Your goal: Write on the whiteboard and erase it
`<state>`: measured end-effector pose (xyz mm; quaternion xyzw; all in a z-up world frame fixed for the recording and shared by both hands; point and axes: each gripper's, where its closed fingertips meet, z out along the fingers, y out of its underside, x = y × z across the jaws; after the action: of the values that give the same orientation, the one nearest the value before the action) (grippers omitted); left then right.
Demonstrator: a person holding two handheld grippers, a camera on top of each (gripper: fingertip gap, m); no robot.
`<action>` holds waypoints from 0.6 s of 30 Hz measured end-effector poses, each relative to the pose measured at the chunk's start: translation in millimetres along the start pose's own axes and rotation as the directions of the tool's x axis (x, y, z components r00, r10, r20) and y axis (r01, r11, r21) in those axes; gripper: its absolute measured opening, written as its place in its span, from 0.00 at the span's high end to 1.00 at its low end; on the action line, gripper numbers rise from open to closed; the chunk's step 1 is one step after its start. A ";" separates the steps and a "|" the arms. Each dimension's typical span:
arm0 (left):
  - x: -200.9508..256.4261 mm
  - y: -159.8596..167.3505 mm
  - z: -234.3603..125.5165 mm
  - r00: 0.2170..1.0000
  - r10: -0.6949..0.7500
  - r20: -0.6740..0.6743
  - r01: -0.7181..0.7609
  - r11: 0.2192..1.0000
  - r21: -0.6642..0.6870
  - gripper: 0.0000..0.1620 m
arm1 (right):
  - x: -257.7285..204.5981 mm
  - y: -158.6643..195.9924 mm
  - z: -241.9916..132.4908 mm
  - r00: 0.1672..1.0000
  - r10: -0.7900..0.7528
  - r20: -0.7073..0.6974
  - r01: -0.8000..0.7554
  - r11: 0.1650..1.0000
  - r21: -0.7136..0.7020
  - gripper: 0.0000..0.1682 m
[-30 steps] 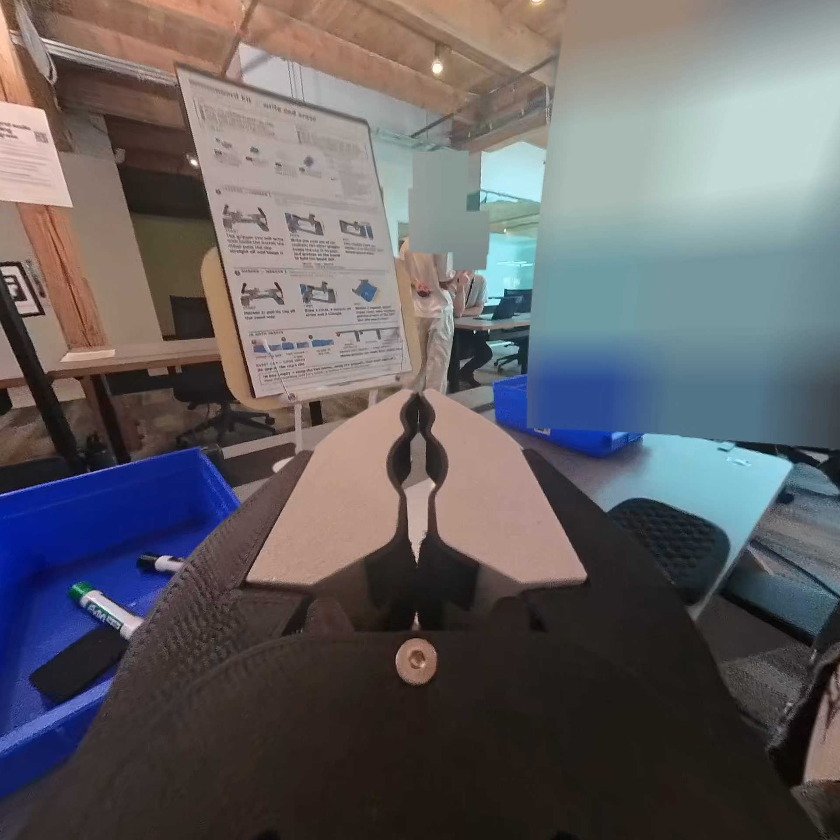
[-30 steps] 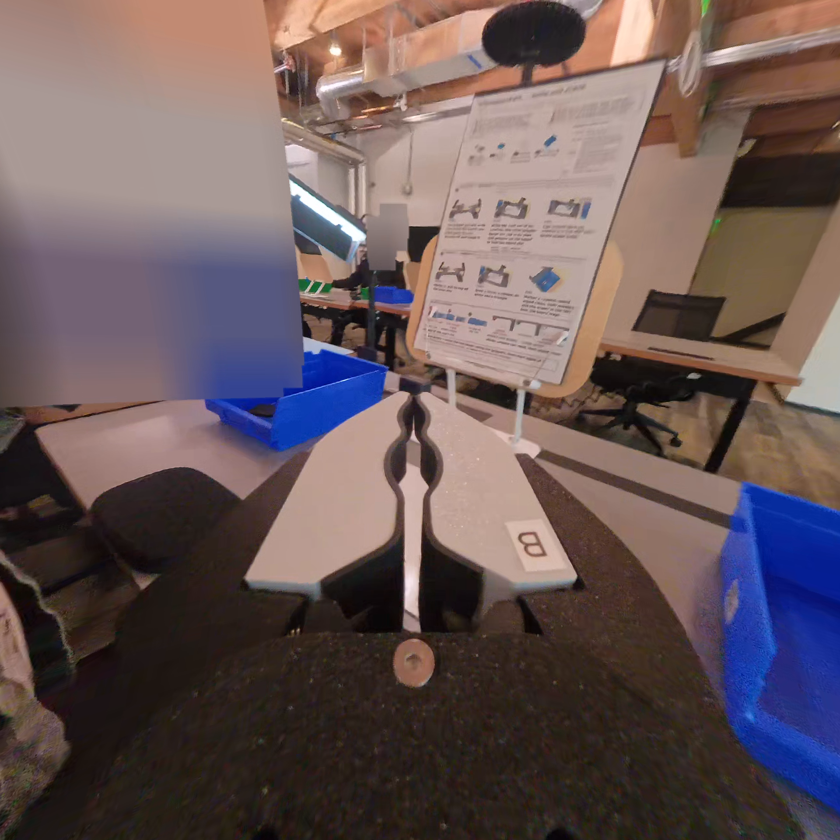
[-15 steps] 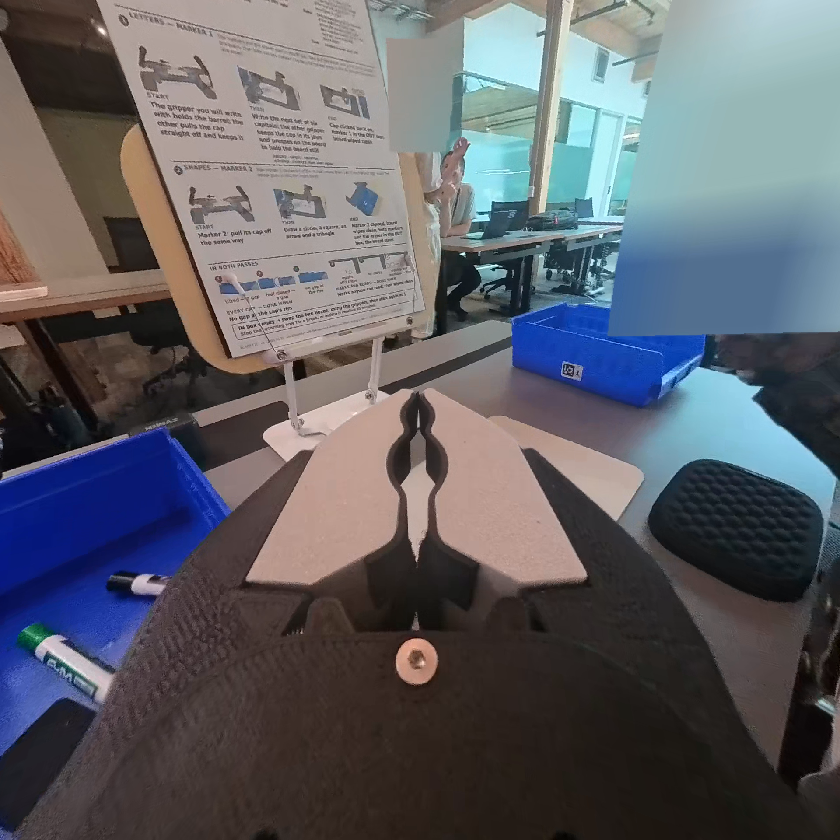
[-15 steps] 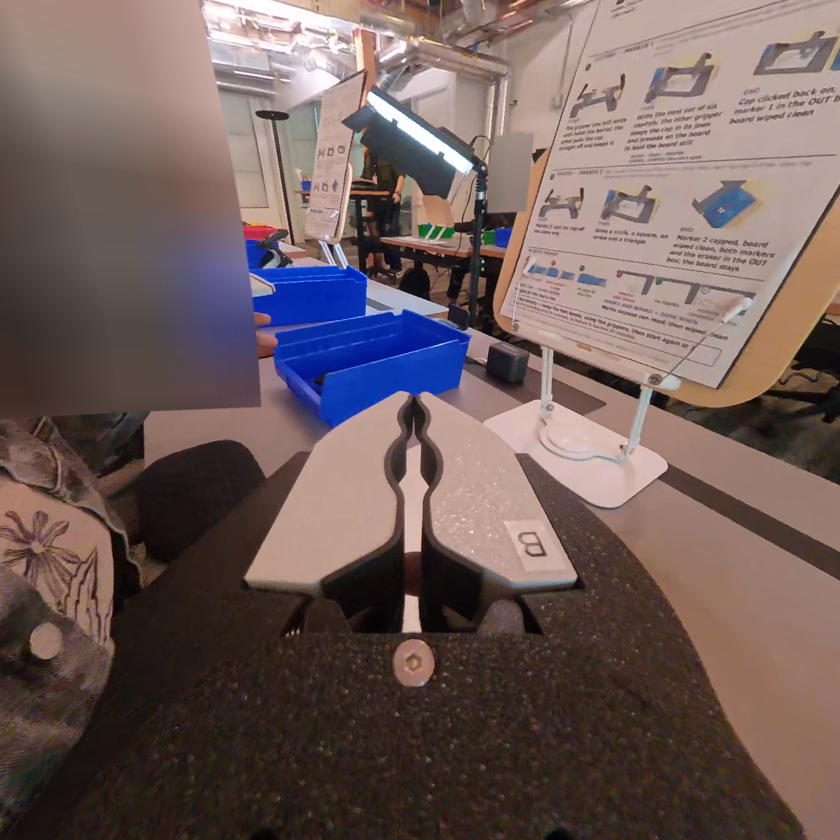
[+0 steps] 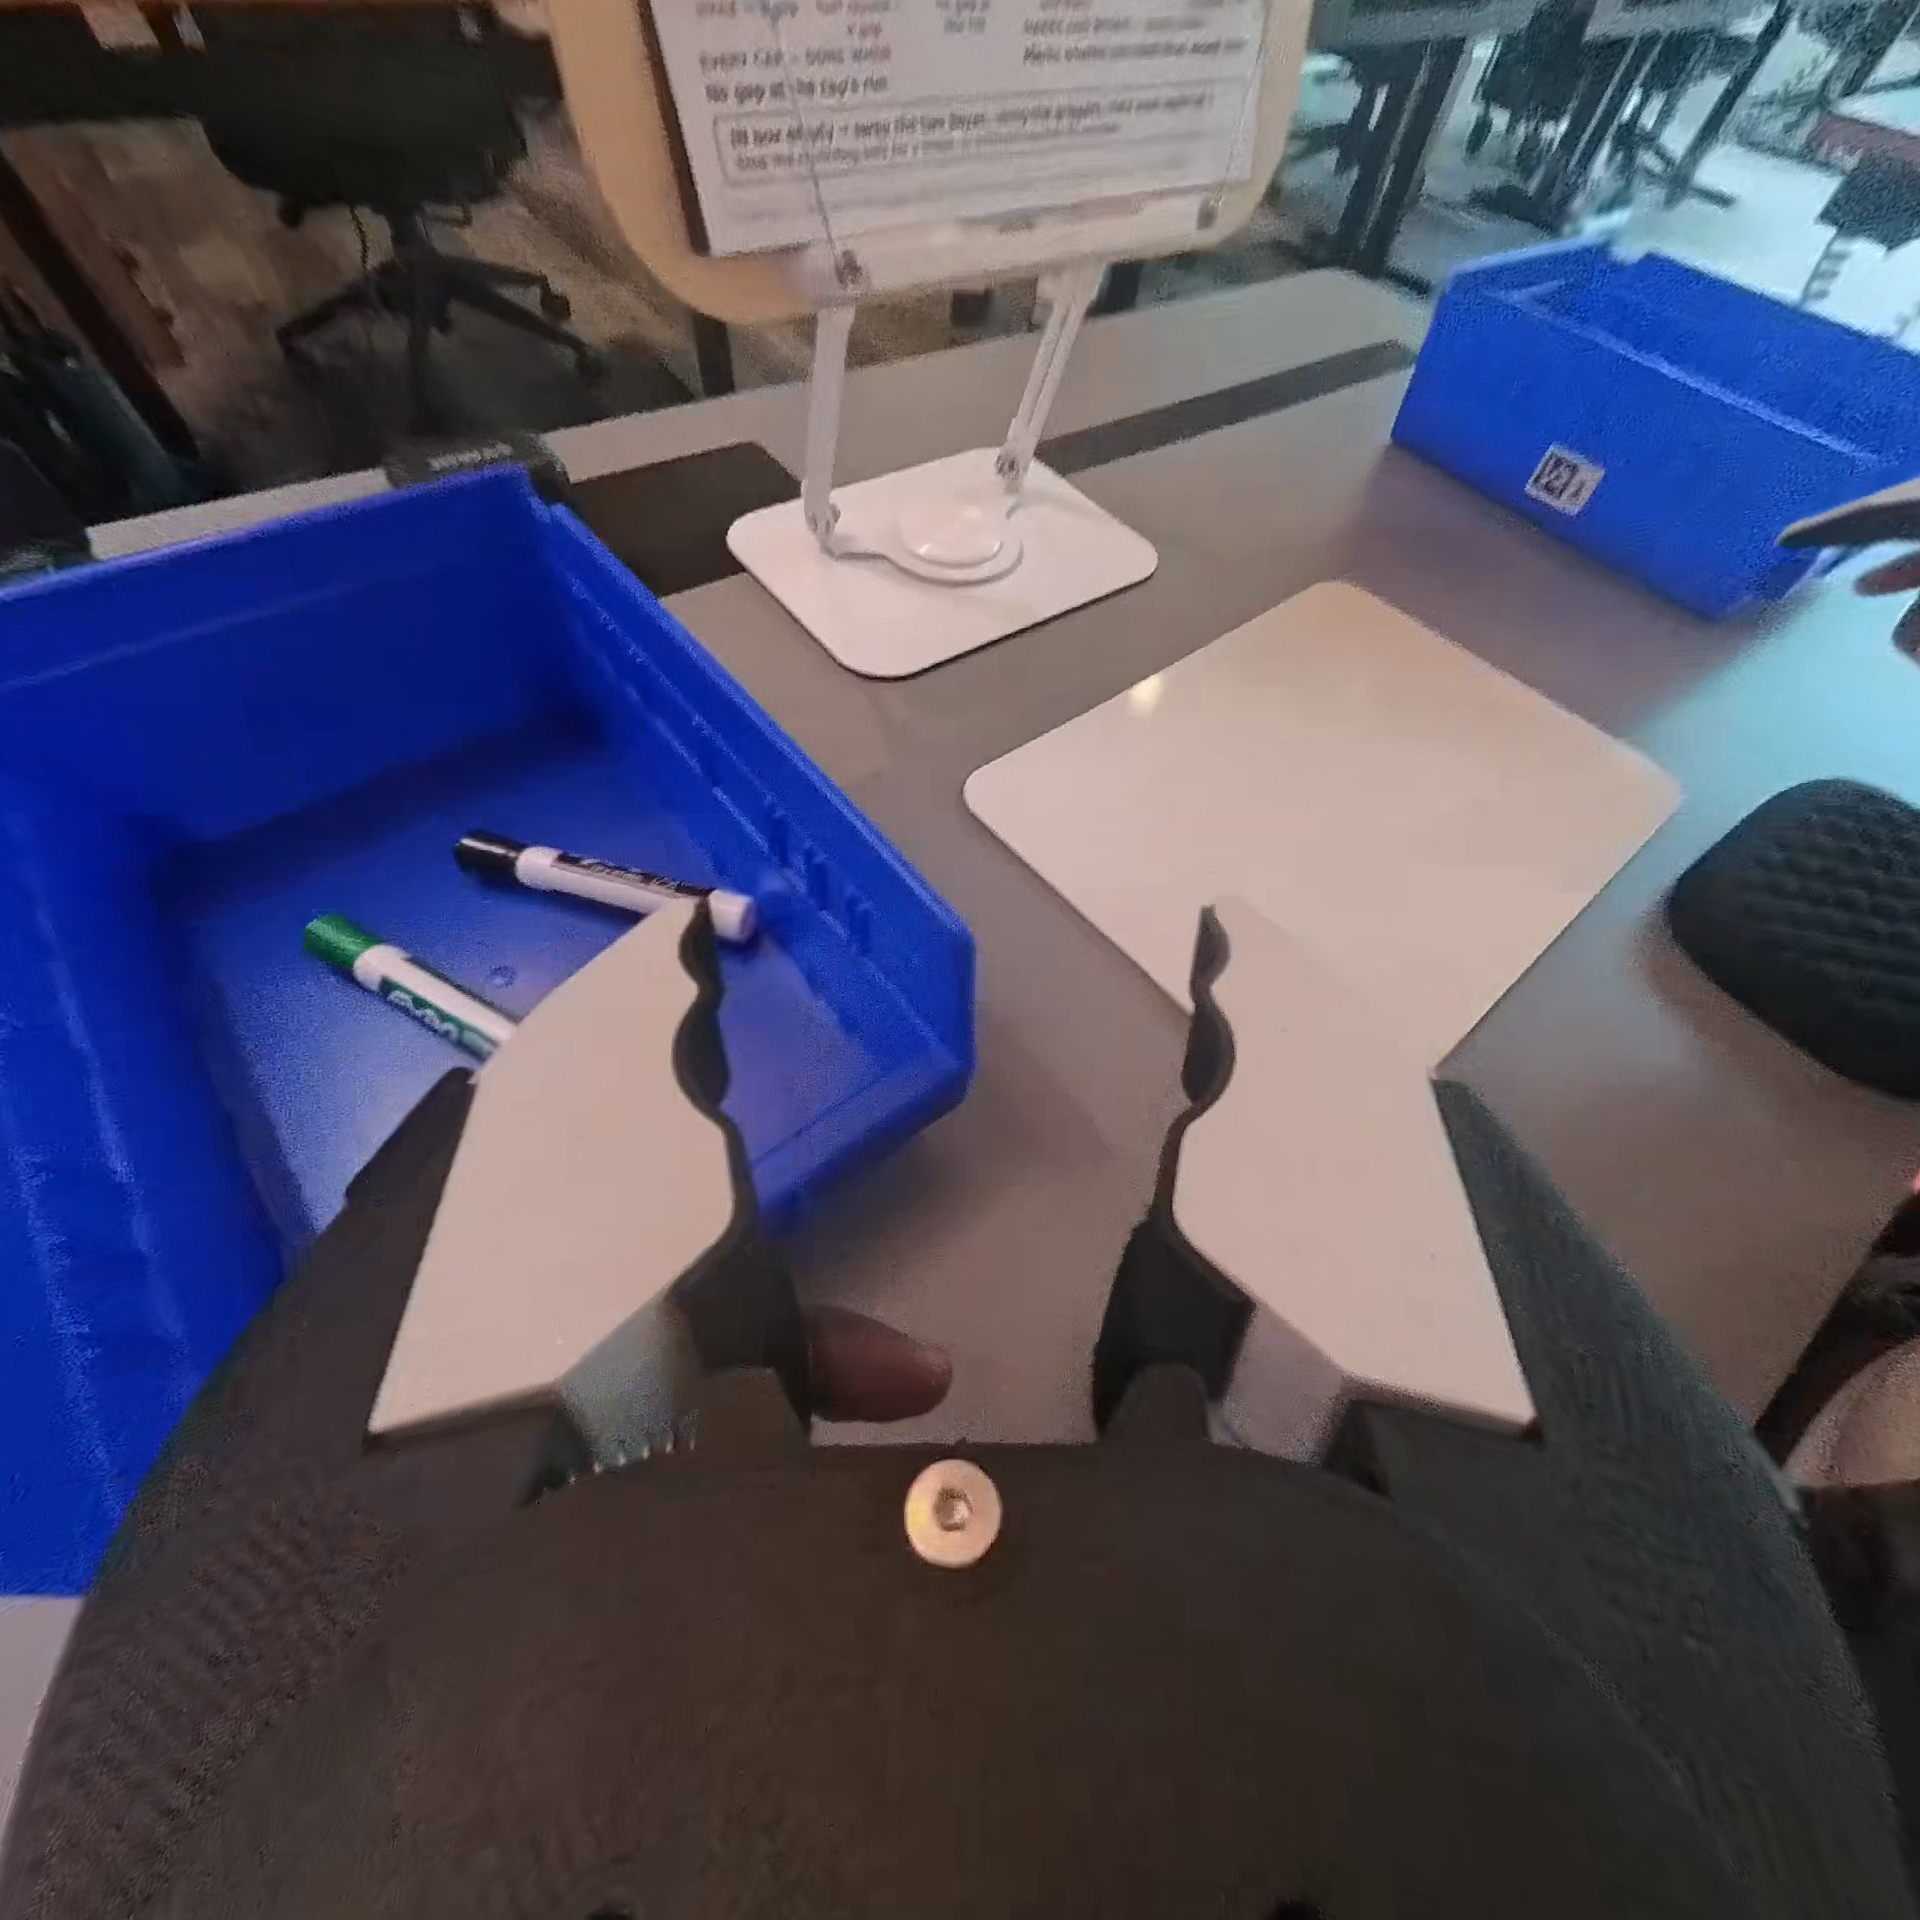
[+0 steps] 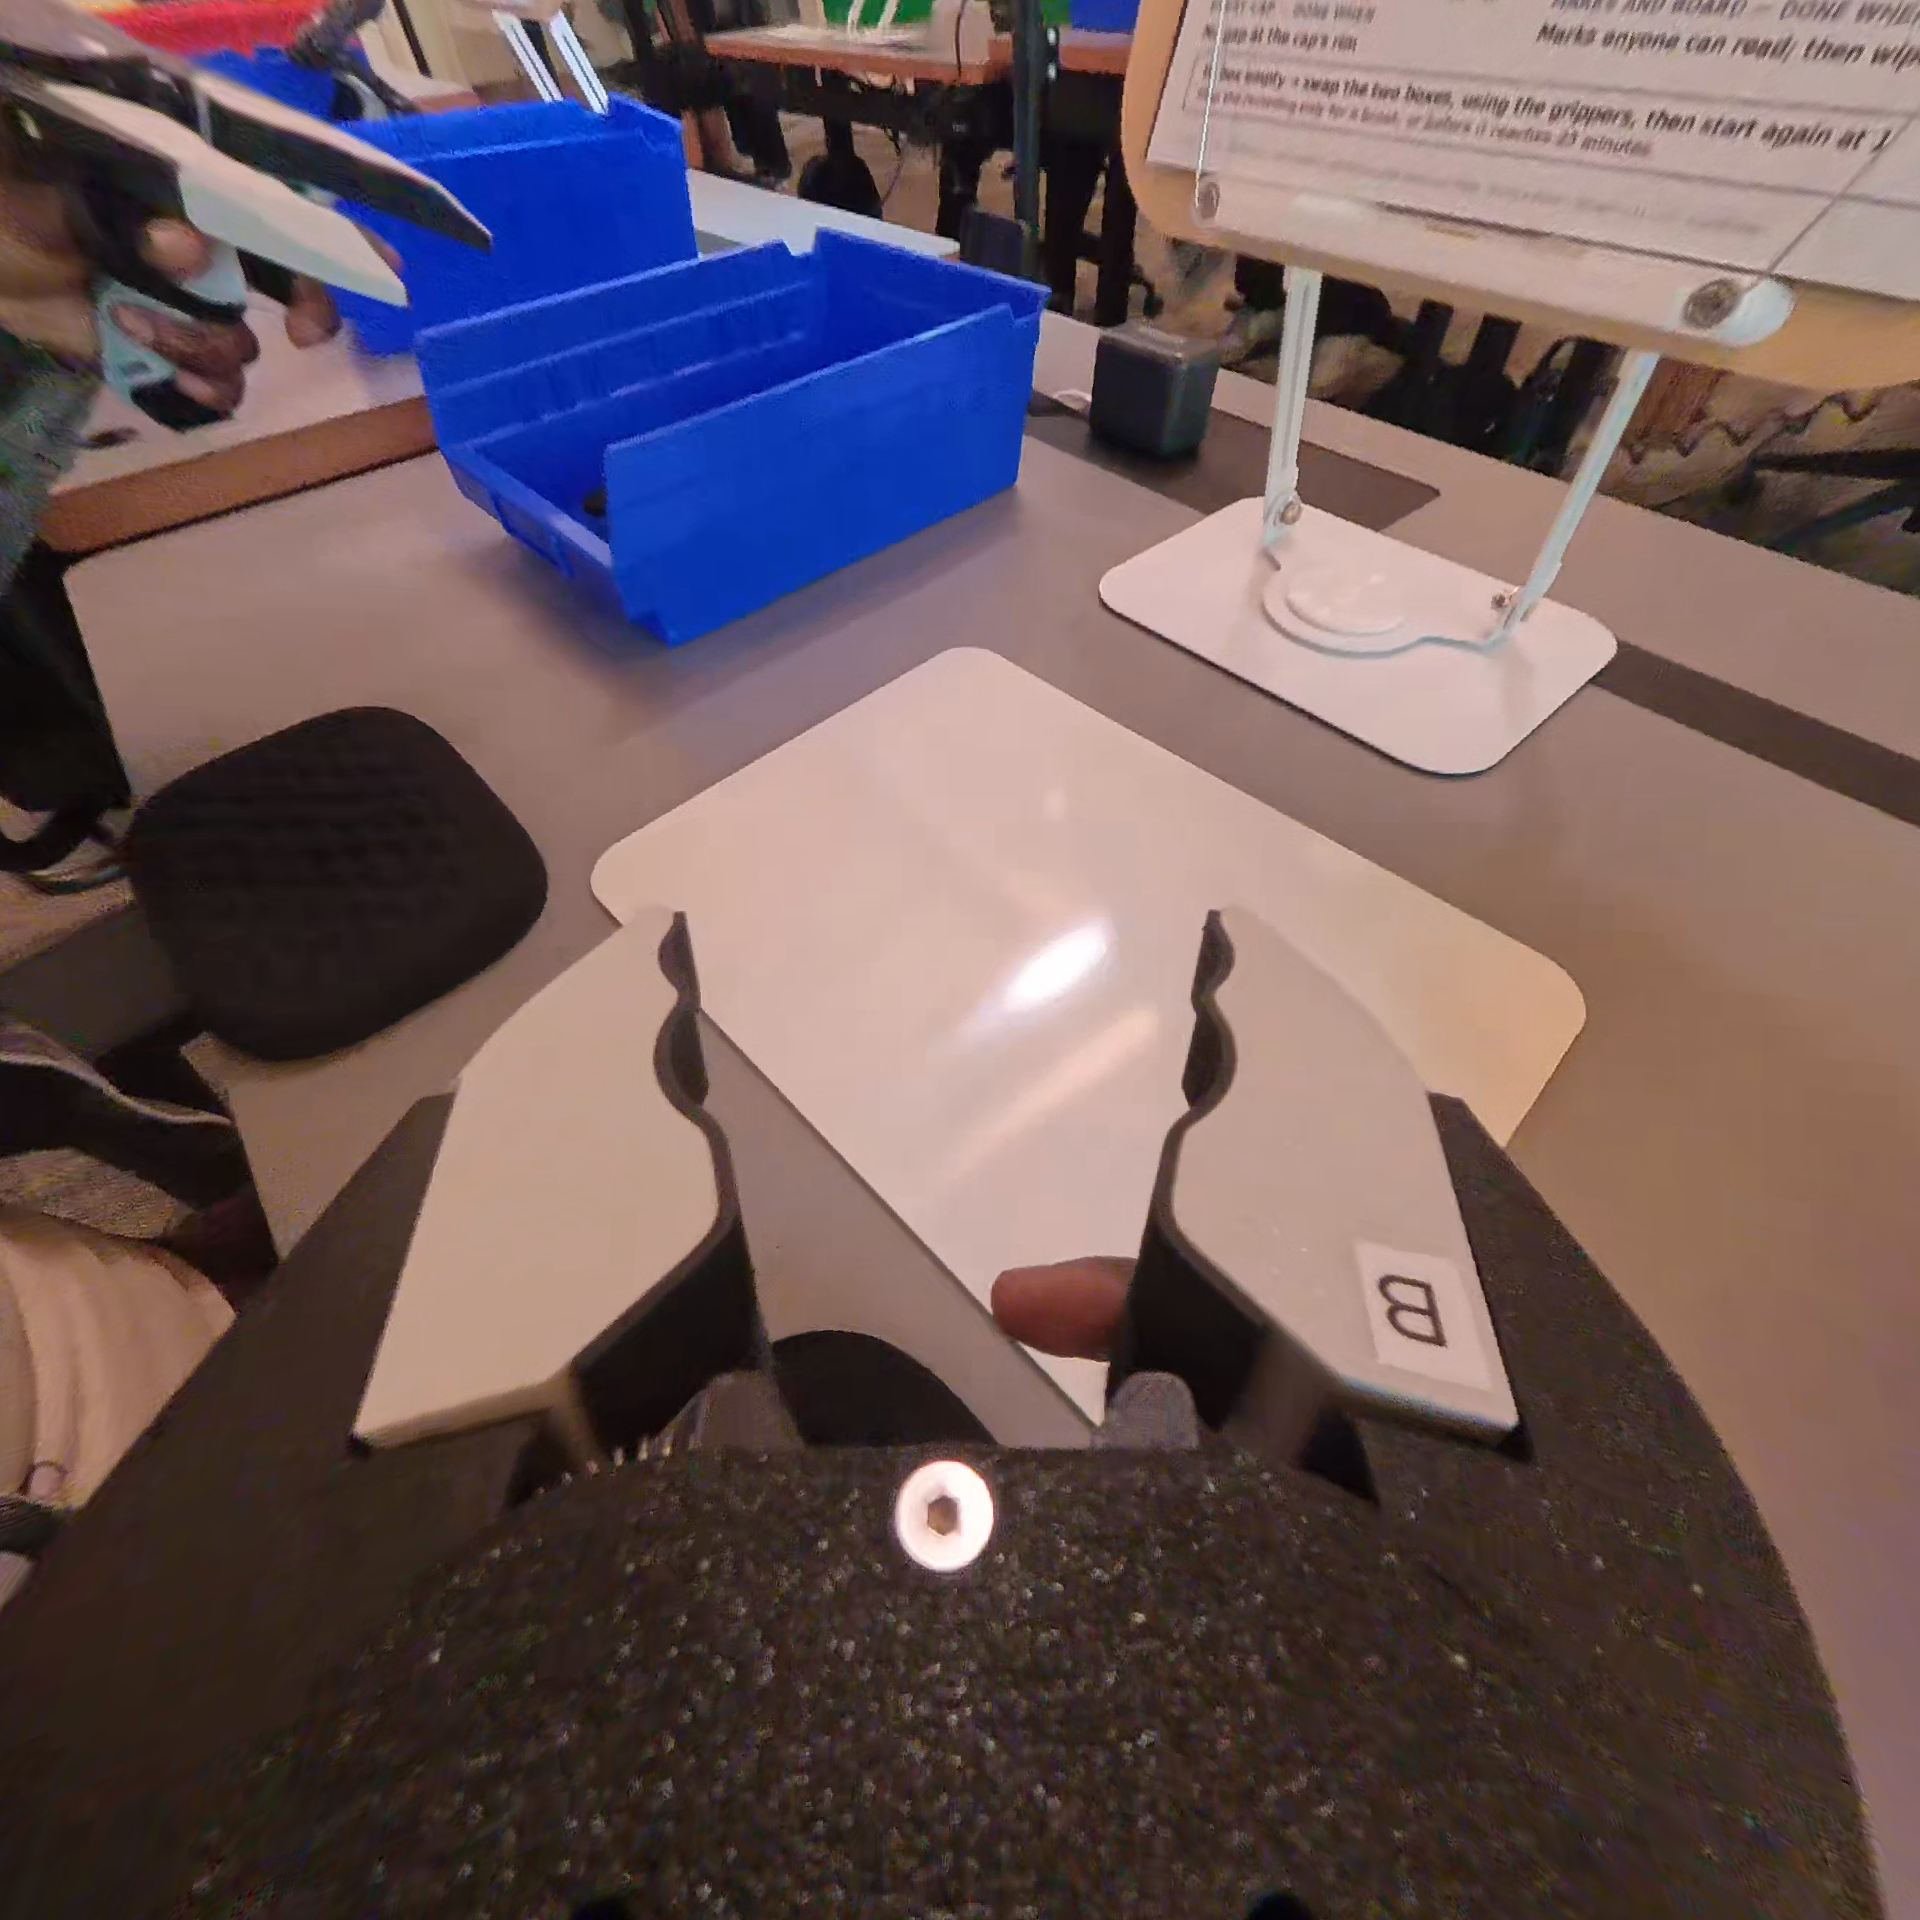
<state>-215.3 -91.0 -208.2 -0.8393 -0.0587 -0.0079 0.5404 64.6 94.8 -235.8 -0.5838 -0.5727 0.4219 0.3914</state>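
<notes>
A blank white whiteboard [image 5: 1320,800] lies flat on the grey table; it also shows in the right wrist view [image 6: 997,894]. A blue bin [image 5: 312,665] at the left holds a black-capped marker [image 5: 603,883] and a green-capped marker [image 5: 405,982]. My left gripper [image 5: 951,920] is open and empty, held above the bin's right wall and the board's near-left corner. My right gripper [image 6: 940,925] is open and empty, held above the board's near part. In the right wrist view the left gripper [image 6: 270,197] shows at the upper left. I see no eraser.
A white stand [image 5: 940,561] holding an instruction sheet stands behind the board. A second blue bin [image 5: 1662,416] sits at the far right, also in the right wrist view [image 6: 748,426]. A black textured pad [image 6: 322,873] lies beside the board. A small dark cube [image 6: 1153,390] sits near the stand.
Both grippers have tilted down from the room toward the table. Both have gone from shut to open. The whiteboard and markers are now in plain view.
</notes>
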 end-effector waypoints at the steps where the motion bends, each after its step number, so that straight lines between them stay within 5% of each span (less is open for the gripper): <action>1: -11.1 1.4 3.0 0.999 0.033 -0.013 -0.033 0.999 -0.039 0.45 | 1.4 3.8 5.1 1.000 -0.002 -0.007 0.002 1.000 -0.021 0.44; 8: -82.6 -6.5 43.9 0.910 0.360 -0.207 -0.404 0.882 -0.242 0.58 | 6.1 -1.8 28.3 0.999 0.003 0.043 -0.001 0.999 -0.051 0.44; 13: -114.7 3.6 94.5 0.688 0.599 -0.410 -0.724 0.611 -0.321 0.67 | 3.3 -10.5 40.5 0.996 0.004 0.089 -0.002 0.999 -0.032 0.45; 18: -135.4 34.6 126.2 0.517 0.587 -0.624 -0.856 0.347 -0.383 0.70 | 3.3 -11.7 42.8 0.994 0.018 0.106 -0.014 0.999 -0.038 0.47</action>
<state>-352.4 -2.8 -302.3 -0.8833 0.4397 0.0556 0.1529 20.3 97.4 -239.5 -0.5723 -0.5959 0.4446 0.3461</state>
